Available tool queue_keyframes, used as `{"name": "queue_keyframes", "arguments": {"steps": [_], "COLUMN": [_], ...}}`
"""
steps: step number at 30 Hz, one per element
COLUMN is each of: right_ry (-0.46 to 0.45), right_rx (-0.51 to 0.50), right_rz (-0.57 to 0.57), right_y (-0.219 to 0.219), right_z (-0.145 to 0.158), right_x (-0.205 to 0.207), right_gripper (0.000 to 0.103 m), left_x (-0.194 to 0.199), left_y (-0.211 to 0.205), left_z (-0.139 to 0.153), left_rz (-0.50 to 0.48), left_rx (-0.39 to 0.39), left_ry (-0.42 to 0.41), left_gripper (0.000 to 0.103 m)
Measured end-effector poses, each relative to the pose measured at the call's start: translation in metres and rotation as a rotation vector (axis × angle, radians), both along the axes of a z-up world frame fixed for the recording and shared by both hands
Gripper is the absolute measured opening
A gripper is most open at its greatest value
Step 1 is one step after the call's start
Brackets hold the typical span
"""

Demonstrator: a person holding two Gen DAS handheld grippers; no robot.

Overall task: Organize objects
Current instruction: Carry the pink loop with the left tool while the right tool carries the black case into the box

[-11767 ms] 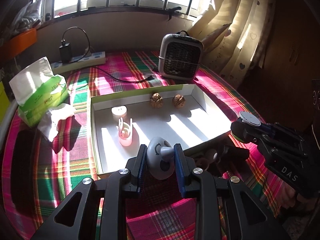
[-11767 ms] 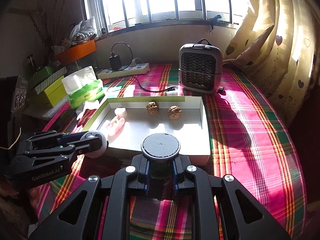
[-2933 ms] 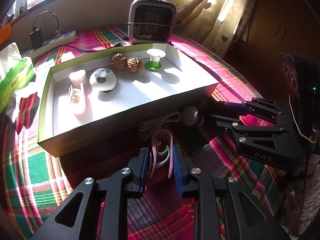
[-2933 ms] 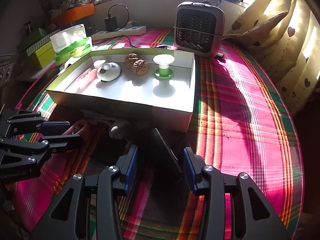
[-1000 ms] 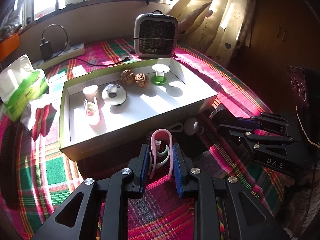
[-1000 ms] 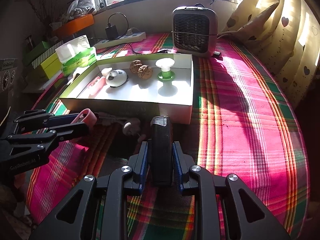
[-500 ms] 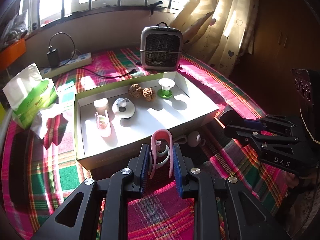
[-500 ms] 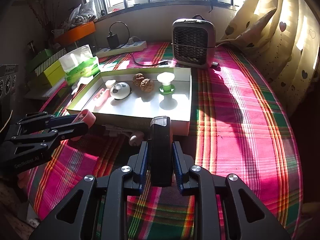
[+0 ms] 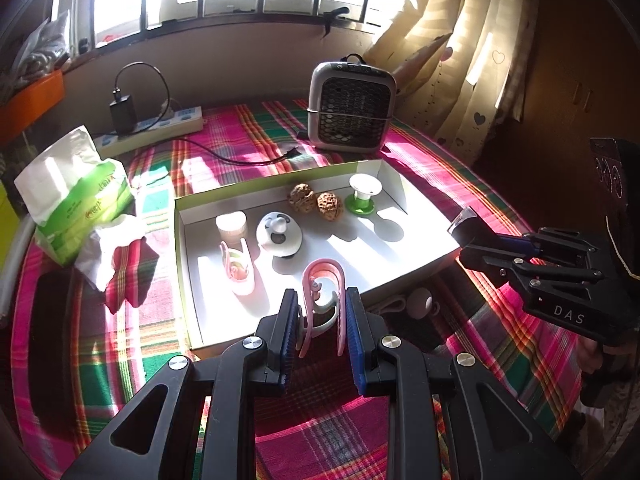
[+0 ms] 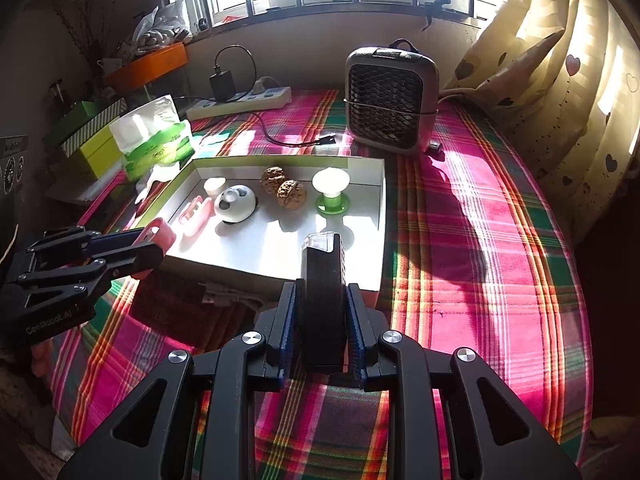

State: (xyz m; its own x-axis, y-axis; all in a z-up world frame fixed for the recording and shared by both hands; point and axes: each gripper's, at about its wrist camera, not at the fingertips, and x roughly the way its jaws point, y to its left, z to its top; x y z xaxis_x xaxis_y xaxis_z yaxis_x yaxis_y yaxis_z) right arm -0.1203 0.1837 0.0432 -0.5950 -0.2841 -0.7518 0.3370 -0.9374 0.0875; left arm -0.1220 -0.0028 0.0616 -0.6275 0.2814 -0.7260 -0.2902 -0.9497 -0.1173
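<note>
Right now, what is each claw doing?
Left claw: closed on the pink clip.
Right claw: closed on the black device.

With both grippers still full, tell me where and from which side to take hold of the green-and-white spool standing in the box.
Grip the green-and-white spool by its narrow stem, between the white top disc and the green base. It stands upright, and the wide top would likely slip from a pinch. Come from the near, open middle of the box: the walnuts sit close on one side, the end wall on the other.
</note>
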Motion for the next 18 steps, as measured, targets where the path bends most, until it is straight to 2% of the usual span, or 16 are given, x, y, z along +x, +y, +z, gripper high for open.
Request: {"name": "queue_keyframes", "arguments": {"steps": [18], "right_ry": [-0.053], "right_rx": [0.015], "right_rz": [-0.002], "right_y": [-0.013], "right_z": [-0.008], "right_x": [-0.05], "right_gripper": [0.025], "left_x": [-0.038], "left_y": [-0.013], "left_z": [-0.014], "left_rz": [0.061], "left_rx": [0.008], "left_ry": [-0.043], "left_gripper": [0.021]}}
